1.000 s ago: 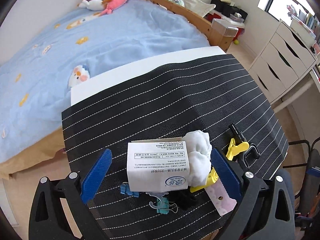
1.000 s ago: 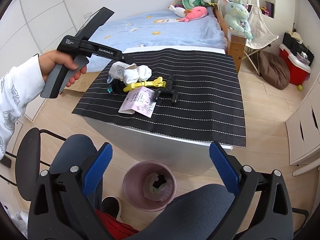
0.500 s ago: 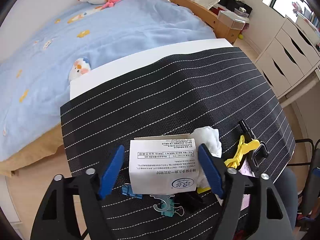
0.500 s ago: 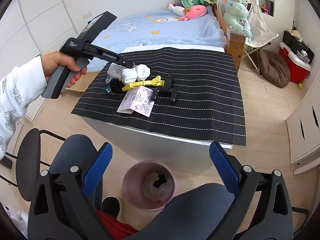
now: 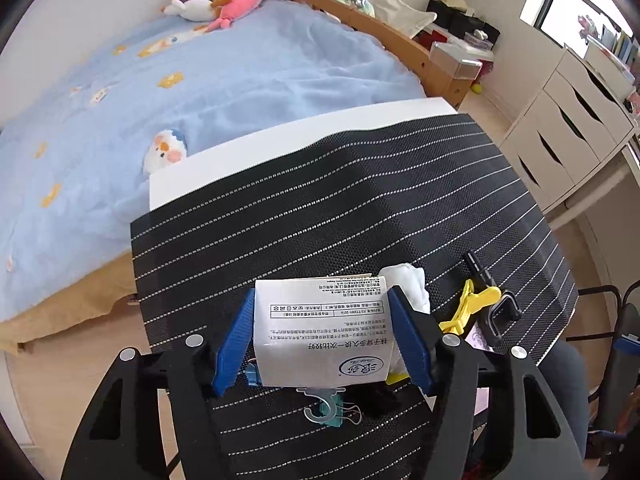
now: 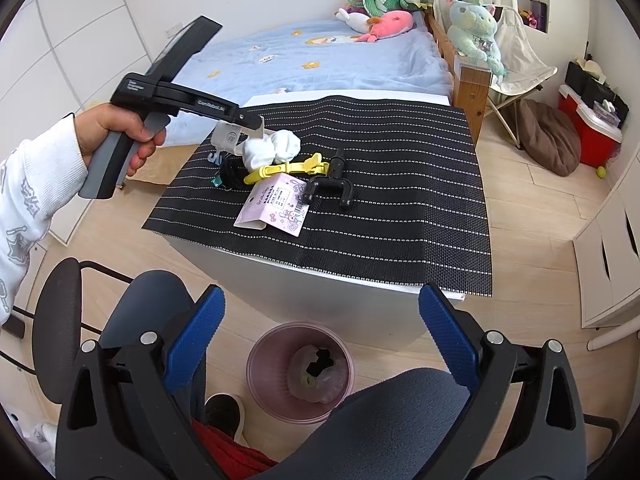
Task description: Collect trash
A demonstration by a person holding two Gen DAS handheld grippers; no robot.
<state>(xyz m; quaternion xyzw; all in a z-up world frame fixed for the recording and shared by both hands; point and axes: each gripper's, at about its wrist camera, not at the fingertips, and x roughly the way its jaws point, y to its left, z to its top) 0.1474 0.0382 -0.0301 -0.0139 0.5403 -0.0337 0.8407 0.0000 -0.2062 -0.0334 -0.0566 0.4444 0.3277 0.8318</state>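
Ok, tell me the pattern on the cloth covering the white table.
Black woven cloth with thin white dotted stripes; the right wrist view shows it best.

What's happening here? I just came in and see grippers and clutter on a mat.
A person is clearing trash. The left gripper is closing its jaws around a white printed paper label on the striped mat. The right gripper hangs open and empty above the pink bin on the floor.

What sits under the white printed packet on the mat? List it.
Poking out below the white printed packet, which the closing left claw has between its pads: a blue clip, a clear hook, and white socks beside it. Anything directly underneath is covered.
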